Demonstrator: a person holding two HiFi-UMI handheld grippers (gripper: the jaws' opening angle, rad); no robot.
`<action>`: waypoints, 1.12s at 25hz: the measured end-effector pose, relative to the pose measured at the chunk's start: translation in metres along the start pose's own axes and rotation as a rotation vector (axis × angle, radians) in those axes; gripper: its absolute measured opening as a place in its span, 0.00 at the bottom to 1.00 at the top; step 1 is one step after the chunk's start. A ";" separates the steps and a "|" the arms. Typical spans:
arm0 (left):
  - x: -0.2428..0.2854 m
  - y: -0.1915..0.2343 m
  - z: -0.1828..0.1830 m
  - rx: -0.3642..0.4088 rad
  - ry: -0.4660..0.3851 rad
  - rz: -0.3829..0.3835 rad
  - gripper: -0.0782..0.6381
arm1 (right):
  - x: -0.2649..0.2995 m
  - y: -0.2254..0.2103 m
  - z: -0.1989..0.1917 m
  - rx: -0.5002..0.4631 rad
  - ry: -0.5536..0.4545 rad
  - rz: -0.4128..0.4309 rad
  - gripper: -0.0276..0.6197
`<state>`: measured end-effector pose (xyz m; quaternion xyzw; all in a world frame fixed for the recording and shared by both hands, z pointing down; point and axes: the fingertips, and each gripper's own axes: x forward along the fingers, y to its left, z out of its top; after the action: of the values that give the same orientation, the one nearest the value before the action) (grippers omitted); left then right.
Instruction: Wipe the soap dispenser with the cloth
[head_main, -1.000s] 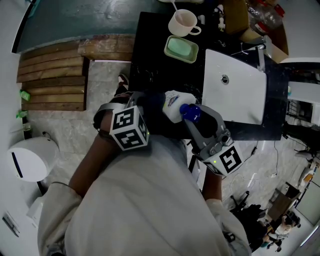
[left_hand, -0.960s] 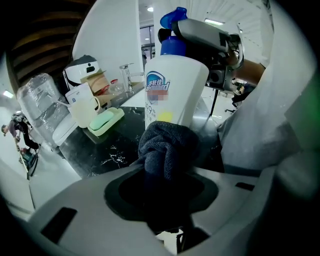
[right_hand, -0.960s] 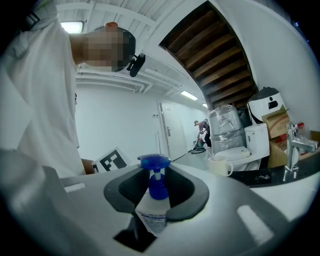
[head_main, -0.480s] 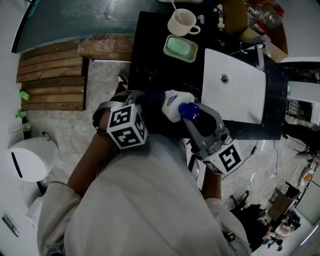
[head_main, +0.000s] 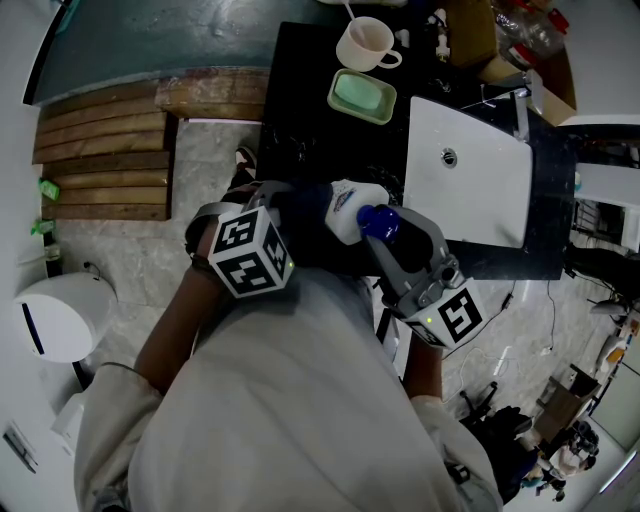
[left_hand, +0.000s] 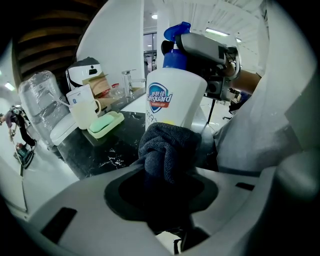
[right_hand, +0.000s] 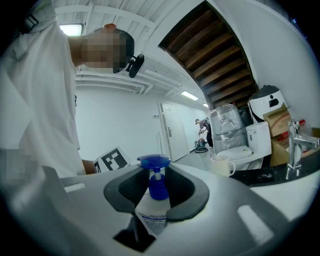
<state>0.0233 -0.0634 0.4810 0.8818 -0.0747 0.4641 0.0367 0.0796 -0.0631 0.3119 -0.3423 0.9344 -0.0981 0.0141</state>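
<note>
Right hand-held gripper (right_hand: 156, 192) level, clamping soap dispenser (head_main: 350, 205), cloth (left_hand: 167, 147) against it

The black marbled table (head_main: 300, 100) carries a cream mug (head_main: 366, 46) and, just beside it, a soap dish (head_main: 362, 98) holding a green bar. A white sink (head_main: 480, 190) sits at its right.

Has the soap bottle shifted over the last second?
No. In the head view the soap bottle keeps its spot left of the white sink, held by the right tongs.
</note>
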 end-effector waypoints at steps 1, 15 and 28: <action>0.000 0.000 0.000 -0.001 -0.002 -0.002 0.31 | 0.000 0.000 0.000 0.000 0.000 0.001 0.17; -0.007 -0.003 0.006 -0.040 -0.067 -0.037 0.31 | 0.001 0.002 0.000 0.005 -0.003 0.014 0.17; -0.013 -0.003 0.014 -0.033 -0.107 -0.041 0.31 | 0.000 0.001 -0.001 0.007 0.002 0.012 0.17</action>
<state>0.0280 -0.0613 0.4619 0.9060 -0.0661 0.4143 0.0565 0.0787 -0.0618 0.3121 -0.3367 0.9360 -0.1015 0.0150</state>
